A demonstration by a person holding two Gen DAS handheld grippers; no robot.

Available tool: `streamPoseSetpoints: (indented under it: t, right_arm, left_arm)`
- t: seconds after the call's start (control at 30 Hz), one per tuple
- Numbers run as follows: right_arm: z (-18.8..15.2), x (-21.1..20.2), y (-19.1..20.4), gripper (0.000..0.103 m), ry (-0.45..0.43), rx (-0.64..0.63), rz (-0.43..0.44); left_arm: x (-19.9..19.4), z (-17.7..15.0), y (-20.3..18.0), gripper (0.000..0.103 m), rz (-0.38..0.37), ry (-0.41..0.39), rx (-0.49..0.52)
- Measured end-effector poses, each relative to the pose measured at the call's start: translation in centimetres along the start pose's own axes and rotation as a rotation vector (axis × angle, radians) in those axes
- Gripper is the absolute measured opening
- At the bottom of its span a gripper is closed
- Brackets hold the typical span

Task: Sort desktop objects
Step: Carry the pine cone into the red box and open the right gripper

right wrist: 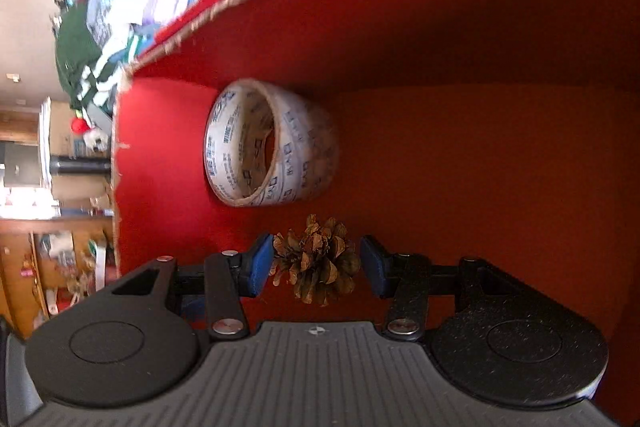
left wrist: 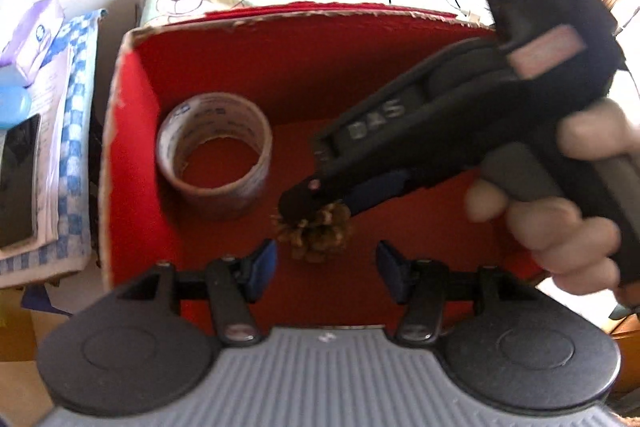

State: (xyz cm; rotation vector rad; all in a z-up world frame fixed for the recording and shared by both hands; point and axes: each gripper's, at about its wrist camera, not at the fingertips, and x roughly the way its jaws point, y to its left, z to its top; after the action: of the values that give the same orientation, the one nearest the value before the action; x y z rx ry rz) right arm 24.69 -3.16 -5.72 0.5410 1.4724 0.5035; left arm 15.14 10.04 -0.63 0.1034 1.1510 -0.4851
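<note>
The right tool [right wrist: 316, 263] is reaching down into the red cardboard box [left wrist: 132, 131], its blue pads spread apart with the pine cone [right wrist: 316, 261] sitting between them on the box floor. One pad looks to be just brushing the scales on one side, while the other is standing clear, so the cone is released or very nearly so, not gripped. The roll of packing tape [right wrist: 272, 143] is lying just beside the cone, nearer the box wall.

The left tool [left wrist: 326, 269] is hovering at the box's near edge, spread wide and carrying nothing.

To finish this placing well, the right tool is probably best lifted straight back out along its own line, pads kept wide, so the loose scales are not snagging and dragging the cone against the tape. The left tool should be staying clear of that path.
</note>
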Motion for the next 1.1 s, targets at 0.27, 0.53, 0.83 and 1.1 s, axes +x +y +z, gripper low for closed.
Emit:
streamPoseSetpoints:
  t: [0.27,0.53,0.83,1.1]
  right_arm:
    - [1.1,3.0,1.2,0.053,0.058,0.006,0.041]
    - [1.4,4.6,-0.4,0.054,0.090,0.067,0.159]
    - [0.9,1.8,-1.7,0.062,0.026,0.043,0.162]
    - [-0.2,-1.0,-2.2,0.047,-0.067,-0.020,0.066]
  left_arm:
    - [-0.6,-0.4,0.5,0.060,-0.020,-0.023,-0.011]
    - [-0.1,-0.2,1.2,0.058,-0.033,-0.029,-0.009]
    - [1.0,0.6,1.4,0.067,-0.049,-0.027,-0.020]
    - [2.3,1.0,1.6,0.062,-0.019,0.004,-0.055]
